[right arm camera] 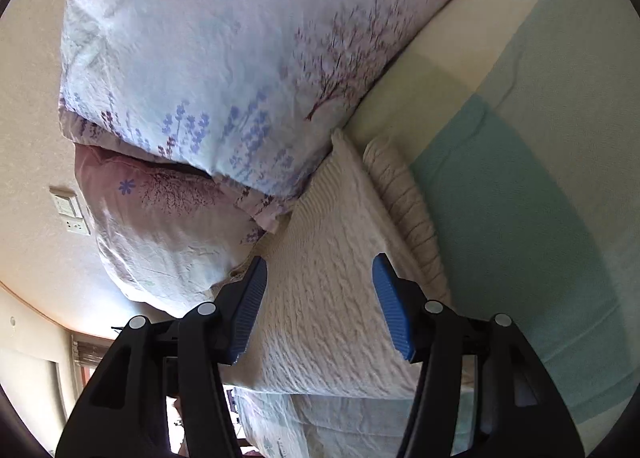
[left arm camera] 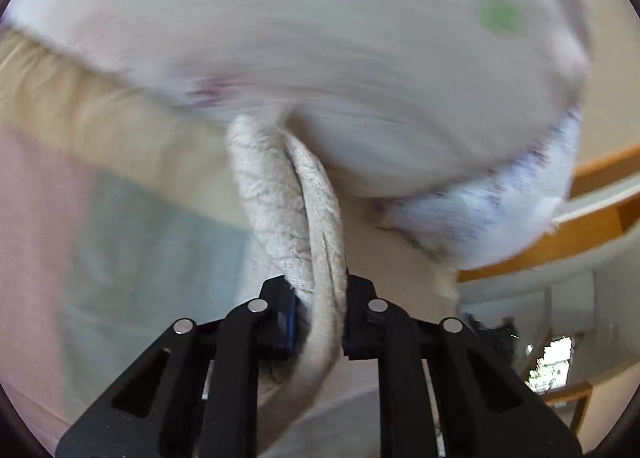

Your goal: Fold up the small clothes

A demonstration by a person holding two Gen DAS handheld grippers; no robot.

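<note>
A cream knitted garment (right arm camera: 332,286) lies on the bed, with a ribbed cuff or hem (right arm camera: 404,193) along its right side. My right gripper (right arm camera: 320,298) is open just above it, with the blue pads (right arm camera: 394,306) spread wide over the knit. In the left wrist view my left gripper (left arm camera: 320,310) is shut on a bunched fold of the same cream knit (left arm camera: 288,197), which runs up and away from the jaws. That view is motion-blurred.
Two floral pillows (right arm camera: 224,57) are stacked against the wall, touching the garment's far edge; a pillow (left arm camera: 320,37) fills the top of the left wrist view. The bed sheet (right arm camera: 532,197) has mint, cream and pink stripes. A wooden frame (left arm camera: 592,217) stands at the right.
</note>
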